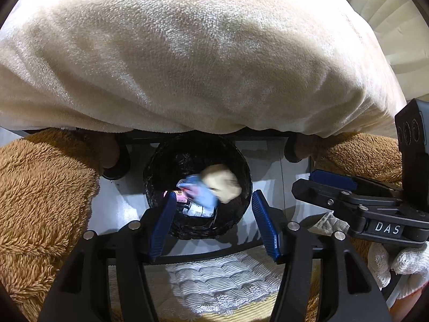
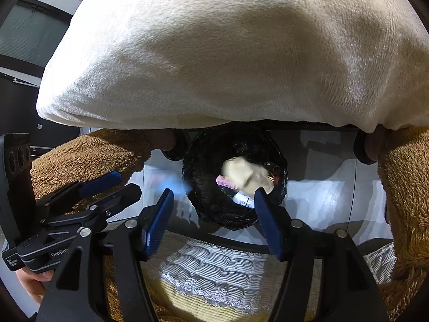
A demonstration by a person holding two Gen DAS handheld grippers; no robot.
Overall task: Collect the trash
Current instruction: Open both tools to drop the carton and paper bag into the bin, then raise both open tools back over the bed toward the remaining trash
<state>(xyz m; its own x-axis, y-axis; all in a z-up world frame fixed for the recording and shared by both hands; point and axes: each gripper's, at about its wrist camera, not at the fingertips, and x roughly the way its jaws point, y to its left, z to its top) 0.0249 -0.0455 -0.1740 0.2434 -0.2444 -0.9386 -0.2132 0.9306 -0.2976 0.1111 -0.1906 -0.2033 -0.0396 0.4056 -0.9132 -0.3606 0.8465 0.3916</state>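
A cream blanket (image 1: 187, 53) fills the top of both wrist views, from nine through twelve to three o'clock, its lower hem hanging just above the bin. Brown fleece legs (image 1: 40, 201) flank the scene at nine and three o'clock in each view. Below, at six o'clock, lies a white ribbed cushion (image 1: 214, 287) with a lace edge, and a pale grey floor (image 1: 120, 209) shows between the legs.

The bin (image 1: 158, 166), round and lined with a black bag, stands on the floor under the hem, just above centre in the left view and at about one o'clock from centre in the right view (image 2: 211, 212). Inside it are a cream crumpled wad (image 1: 222, 185), a blurred pale-blue piece (image 1: 198, 190) at its eight o'clock, a small pink label (image 1: 179, 194) and white printed wrappers lower down. In the right view the wad (image 2: 246, 174) sits mid-bin with the pink label (image 2: 226, 182) at its nine o'clock.

The left gripper (image 1: 211, 225) points down over the bin, its blue pads (image 1: 161, 230) moderately apart with nothing between them. The right gripper (image 2: 214, 222) is likewise parted and empty above the bin's near rim; in the left view it shows at three o'clock (image 1: 321, 185), held by a white-gloved hand (image 1: 396, 265). A bare hand (image 2: 34, 281) holds the left gripper at eight o'clock in the right view.
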